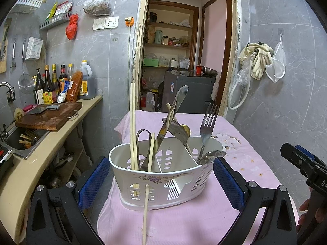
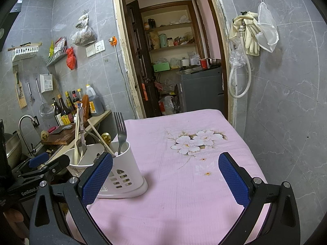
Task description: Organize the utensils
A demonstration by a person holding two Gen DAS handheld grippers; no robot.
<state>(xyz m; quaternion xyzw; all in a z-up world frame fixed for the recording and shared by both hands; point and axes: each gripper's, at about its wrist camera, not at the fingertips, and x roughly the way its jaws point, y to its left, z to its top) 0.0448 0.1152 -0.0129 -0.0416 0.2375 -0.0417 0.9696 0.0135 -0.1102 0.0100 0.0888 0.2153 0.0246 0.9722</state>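
Left of the table: a counter with a cutting board, a row of bottles against the tiled wall, and a sink with chopsticks lying in it. Behind the table's far edge, an open doorway onto shelves and a grey cabinet. On the right wall, gloves, a mesh bag and a hose hanging from hooks.

On the table: a pink cloth with a flower print toward the far right corner. White caddy standing upright near the near left corner, slotted walls, floral band on the front, a divider splitting it into compartments. Left compartment: two upright chopsticks, a metal loop handle, a knife leaning right. Right compartment: a fork, tines up, a spoon lying over the rim, a ladle bowl and a gold spoon behind. One loose chopstick leaning against the caddy's front, running toward the near edge, between the left gripper's fingers.

Left gripper spread wide, blue pads on either side of the caddy, whether touching it not clear, gripping nothing. Right gripper likewise released and empty, over bare cloth near the near edge, left pad in front of the caddy's right end, otherwise nothing between its fingers.
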